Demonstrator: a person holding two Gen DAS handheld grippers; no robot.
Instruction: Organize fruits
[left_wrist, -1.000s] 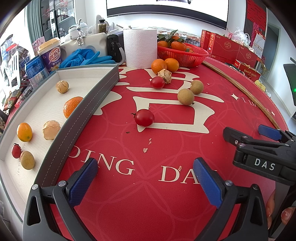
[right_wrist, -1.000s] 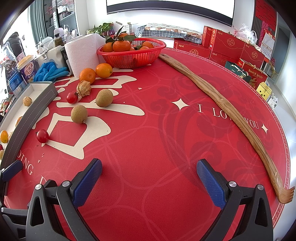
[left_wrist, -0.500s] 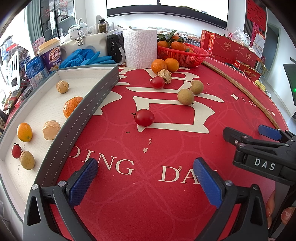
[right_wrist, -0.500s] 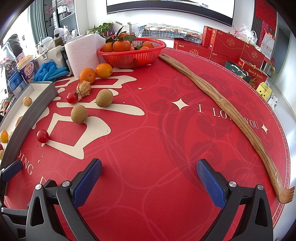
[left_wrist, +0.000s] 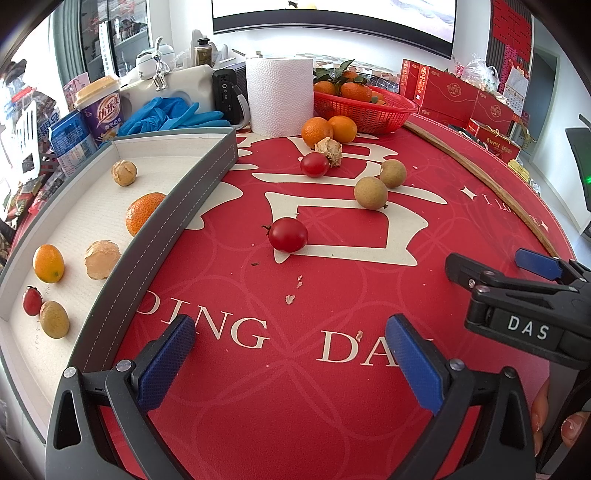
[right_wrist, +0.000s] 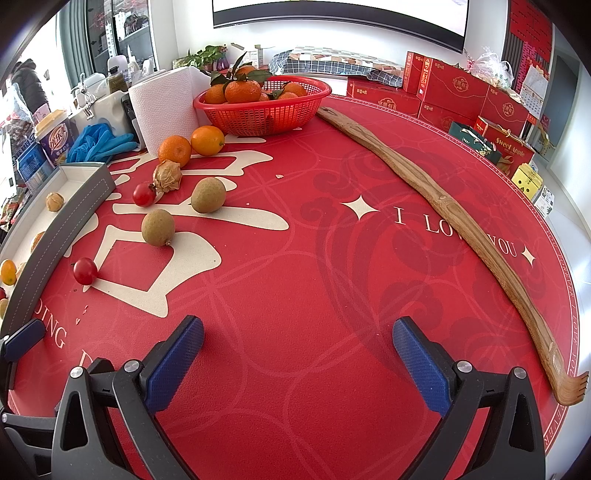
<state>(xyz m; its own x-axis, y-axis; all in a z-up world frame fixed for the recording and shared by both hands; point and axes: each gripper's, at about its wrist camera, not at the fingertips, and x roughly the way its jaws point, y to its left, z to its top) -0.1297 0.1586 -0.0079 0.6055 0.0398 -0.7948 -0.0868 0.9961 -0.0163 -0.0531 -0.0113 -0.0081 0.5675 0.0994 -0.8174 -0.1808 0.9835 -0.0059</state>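
Loose fruit lies on the red mat: a near cherry tomato (left_wrist: 288, 234) (right_wrist: 85, 270), a far cherry tomato (left_wrist: 314, 164), two brown longans (left_wrist: 371, 193) (left_wrist: 393, 173), a husked physalis (left_wrist: 328, 149) and two oranges (left_wrist: 317, 132) (left_wrist: 343, 128). A grey tray (left_wrist: 173, 218) on the left holds several fruits. My left gripper (left_wrist: 291, 354) is open and empty, short of the near tomato. My right gripper (right_wrist: 297, 360) is open and empty over bare mat; it also shows in the left wrist view (left_wrist: 517, 280).
A red basket (right_wrist: 266, 109) of mandarins, a paper towel roll (left_wrist: 279, 96), blue gloves (left_wrist: 170, 116) and a cup (left_wrist: 103, 109) stand at the back. A long wooden back scratcher (right_wrist: 461, 229) lies on the right. Red gift boxes (right_wrist: 454, 88) line the far edge.
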